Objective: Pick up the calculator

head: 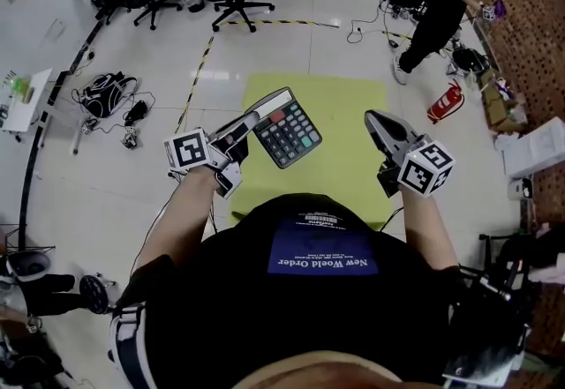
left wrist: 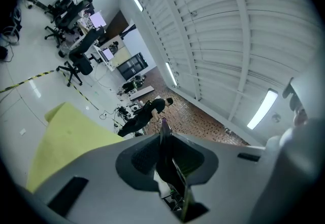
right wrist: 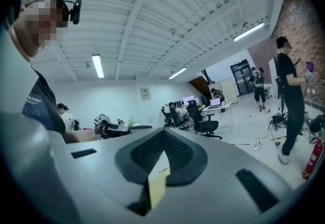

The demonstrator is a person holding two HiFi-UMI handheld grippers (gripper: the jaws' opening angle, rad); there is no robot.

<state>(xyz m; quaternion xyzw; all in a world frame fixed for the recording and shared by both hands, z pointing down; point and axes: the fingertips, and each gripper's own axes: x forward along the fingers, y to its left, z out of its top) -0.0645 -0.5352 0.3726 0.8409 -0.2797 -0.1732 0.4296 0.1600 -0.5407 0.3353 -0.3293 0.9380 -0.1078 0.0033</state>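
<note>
Clearly my left gripper (head: 248, 123) had its jaws clamped on one edge of the calculator (head: 288, 130), held above the yellow mat (head: 353, 105). My right gripper (head: 378, 121) was closed and empty. With only that edge pinch, I judged the calculator could pivot or slip out.
</note>
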